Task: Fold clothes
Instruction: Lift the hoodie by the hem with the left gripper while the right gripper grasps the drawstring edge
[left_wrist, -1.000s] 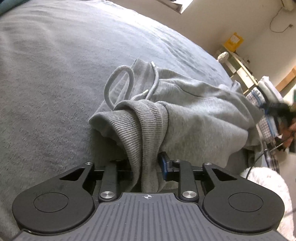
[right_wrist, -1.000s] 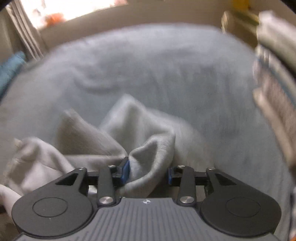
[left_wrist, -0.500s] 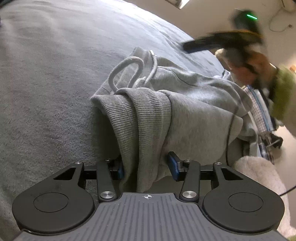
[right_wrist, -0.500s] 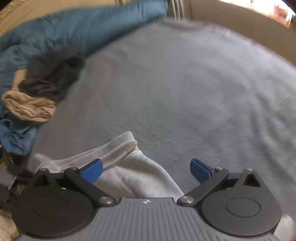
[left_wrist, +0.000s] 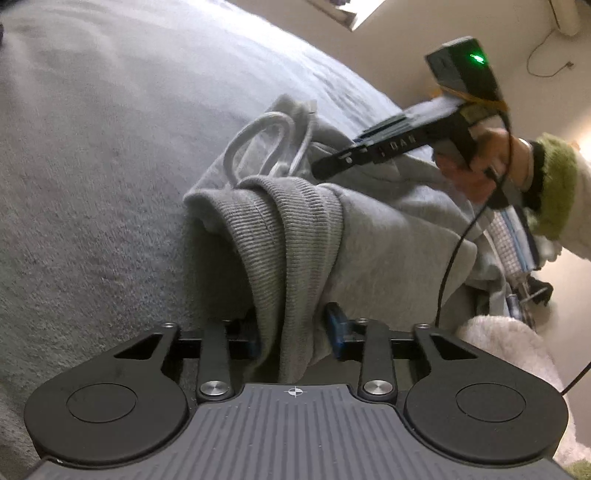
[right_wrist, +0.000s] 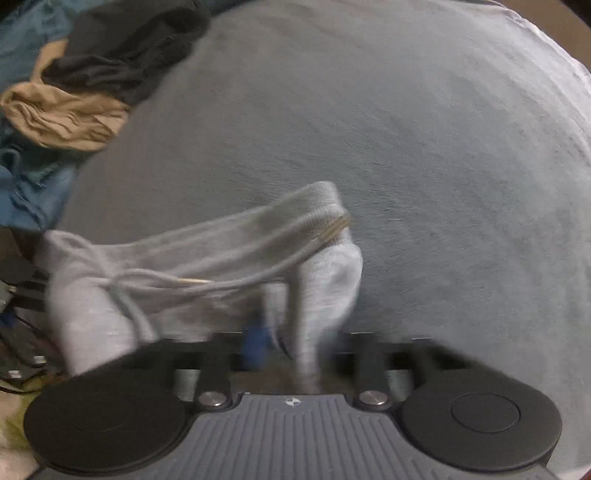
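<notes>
Left gripper (left_wrist: 291, 332): jaws closing, clamped on the ribbed waistband of the grey sweatpants (left_wrist: 388, 236), which lie bunched on the grey bed cover (left_wrist: 92, 147). Drawstring (left_wrist: 258, 144) looped above the waistband. Right gripper (right_wrist: 295, 343): jaws closing, clamped on a fold of the same garment. The person's right hand (left_wrist: 476, 162) grips its handle.

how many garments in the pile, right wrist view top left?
3 visible: tan garment, dark garment behind it, blue cloth under and beside both. More may be hidden beneath or out of frame.
</notes>
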